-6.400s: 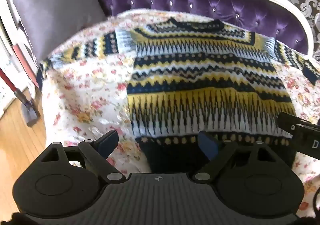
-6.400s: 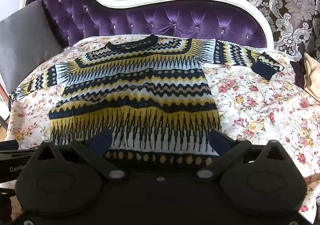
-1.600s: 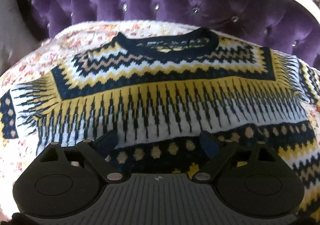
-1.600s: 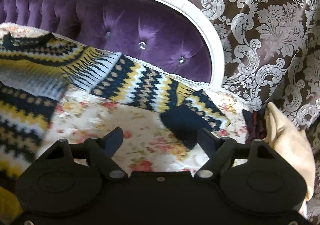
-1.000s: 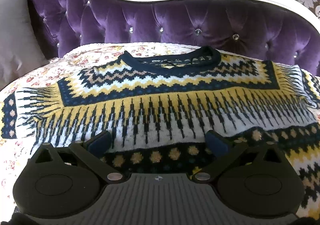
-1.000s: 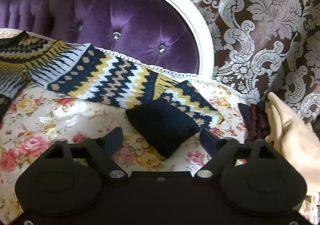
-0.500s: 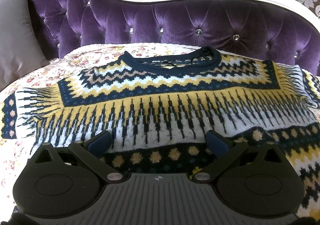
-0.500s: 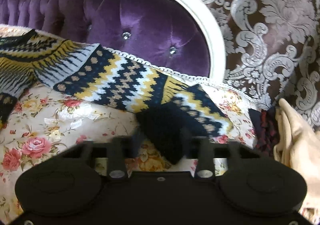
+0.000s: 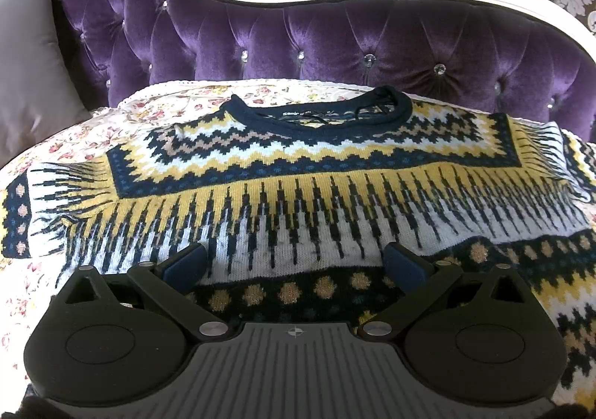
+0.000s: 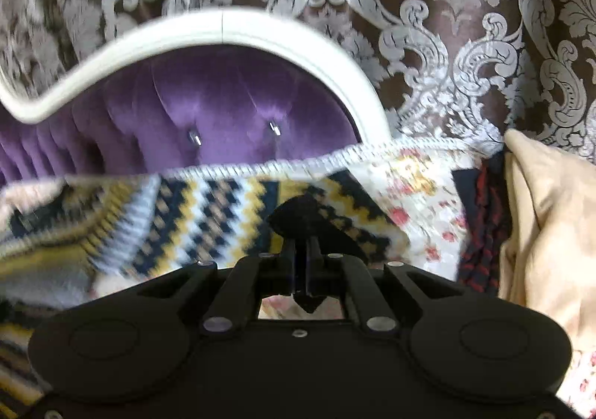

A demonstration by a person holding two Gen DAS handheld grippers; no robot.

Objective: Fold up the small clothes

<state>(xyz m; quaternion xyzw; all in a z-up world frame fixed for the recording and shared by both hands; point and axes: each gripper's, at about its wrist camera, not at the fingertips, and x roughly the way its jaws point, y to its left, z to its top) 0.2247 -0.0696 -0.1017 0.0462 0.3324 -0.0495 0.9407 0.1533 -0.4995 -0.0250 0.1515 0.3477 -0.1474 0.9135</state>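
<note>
A navy, yellow and white patterned sweater (image 9: 298,188) lies flat on a floral cover, neck toward the sofa back. My left gripper (image 9: 294,262) hovers open over its chest, blue pads wide apart with nothing between them. In the right wrist view the sweater's right sleeve (image 10: 178,218) stretches across the floral cover. My right gripper (image 10: 301,251) is shut on the sleeve's dark navy cuff (image 10: 298,214), which bunches up above the closed fingers and is lifted off the cover. The picture is blurred by motion.
A purple tufted sofa back (image 9: 335,39) with a white frame (image 10: 223,28) rises behind the sweater. A grey cushion (image 9: 29,57) sits at the left. A beige cloth (image 10: 551,225) and a dark red-patterned garment (image 10: 480,232) lie at the right end.
My right gripper closed on the navy cuff and has lifted and rolled with it, pulling the sleeve up. The left gripper has stayed in place, open.
</note>
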